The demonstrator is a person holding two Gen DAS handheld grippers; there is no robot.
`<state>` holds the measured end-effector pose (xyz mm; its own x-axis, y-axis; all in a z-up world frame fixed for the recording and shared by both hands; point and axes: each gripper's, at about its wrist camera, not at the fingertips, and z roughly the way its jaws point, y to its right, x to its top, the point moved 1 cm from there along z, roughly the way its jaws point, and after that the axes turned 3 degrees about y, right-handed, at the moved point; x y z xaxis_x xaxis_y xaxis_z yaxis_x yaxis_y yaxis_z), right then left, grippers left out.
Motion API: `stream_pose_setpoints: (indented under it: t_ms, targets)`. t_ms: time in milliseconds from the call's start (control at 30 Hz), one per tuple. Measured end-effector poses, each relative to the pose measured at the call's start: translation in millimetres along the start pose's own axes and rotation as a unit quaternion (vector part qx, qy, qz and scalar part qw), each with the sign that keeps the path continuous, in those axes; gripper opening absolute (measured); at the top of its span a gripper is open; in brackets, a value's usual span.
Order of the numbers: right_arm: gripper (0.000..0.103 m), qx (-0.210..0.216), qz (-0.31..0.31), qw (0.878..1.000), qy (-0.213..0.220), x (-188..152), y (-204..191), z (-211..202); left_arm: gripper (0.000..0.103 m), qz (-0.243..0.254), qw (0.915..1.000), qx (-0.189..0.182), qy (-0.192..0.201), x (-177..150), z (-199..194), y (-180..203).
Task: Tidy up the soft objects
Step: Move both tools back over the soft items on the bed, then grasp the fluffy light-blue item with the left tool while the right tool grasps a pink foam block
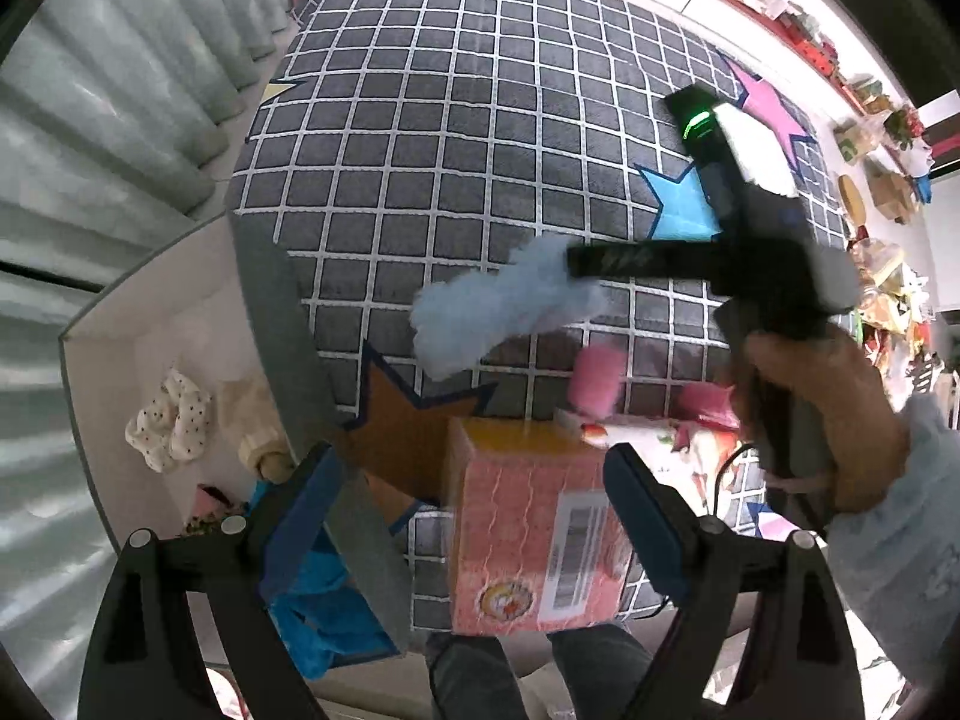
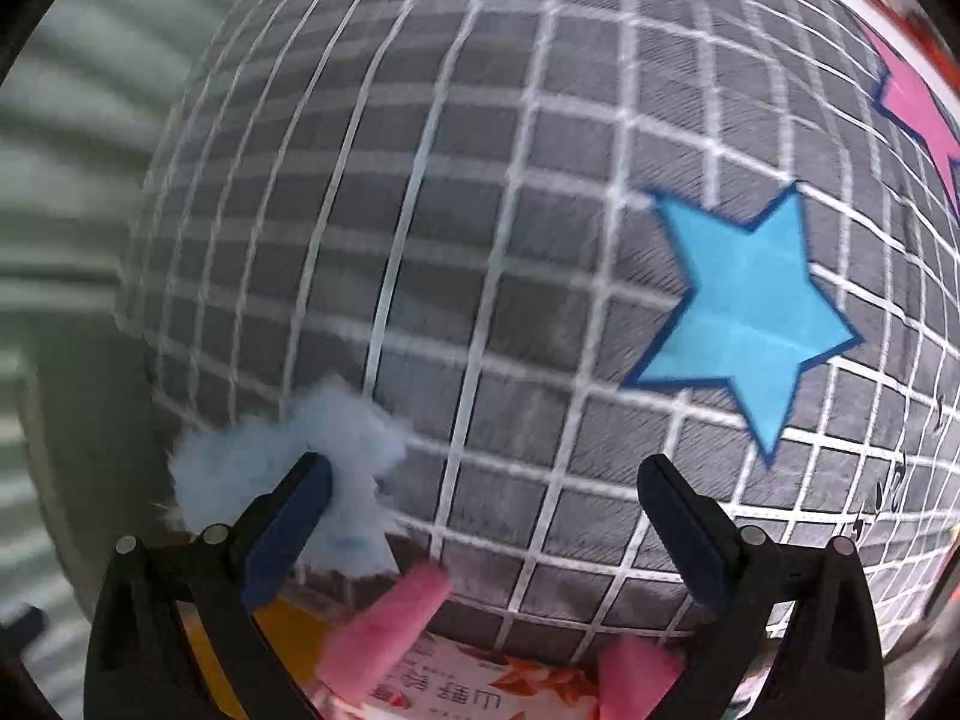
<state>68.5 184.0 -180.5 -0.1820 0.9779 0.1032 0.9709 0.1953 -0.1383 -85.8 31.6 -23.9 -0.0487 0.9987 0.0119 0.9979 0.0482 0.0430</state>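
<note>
A fluffy light-blue soft item [image 1: 498,306] hangs in the air at my right gripper's tip [image 1: 594,261], above the grid rug. In the right wrist view my right gripper [image 2: 486,504] stands wide open, and the blue item [image 2: 288,468] clings by its left finger [image 2: 288,528]. My left gripper [image 1: 474,516] is open and empty above an orange-pink cardboard box [image 1: 528,528]. Pink soft items [image 1: 594,378] lie at the box's far side and also show in the right wrist view [image 2: 384,630].
A white bin [image 1: 150,324] at the left holds a dotted cloth [image 1: 171,417], a cream item [image 1: 252,414] and a bright blue cloth [image 1: 318,606]. The grey grid rug [image 1: 456,150] has coloured stars. Curtains hang at the left; cluttered shelves stand at the right.
</note>
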Motion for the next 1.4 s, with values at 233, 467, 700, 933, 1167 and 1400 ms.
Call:
stream_pose_setpoints:
  t_ms: [233,467,700,933,1167,1400]
  targets:
    - [0.102,0.007,0.051,0.998,0.021,-27,78,-49,0.091,-0.015,0.9986,-0.024,-0.045,39,29,19]
    - [0.102,0.030,0.140,0.989,-0.020,-89,147,-44,0.091,0.021,0.9972,-0.003,-0.071,63,54,53]
    - [0.102,0.063,0.199,0.978,-0.025,-123,163,-40,0.091,0.108,0.9871,0.034,-0.113,73,81,94]
    - [0.102,0.048,0.188,0.981,-0.010,-129,170,-42,0.091,0.209,0.9601,0.084,-0.166,73,109,114]
    - [0.102,0.071,0.098,0.993,-0.001,-130,130,-48,0.091,0.250,0.9315,0.113,-0.238,72,150,118]
    - [0.102,0.009,0.038,0.999,-0.013,-132,111,-33,0.091,0.254,0.9181,0.143,-0.268,76,180,117]
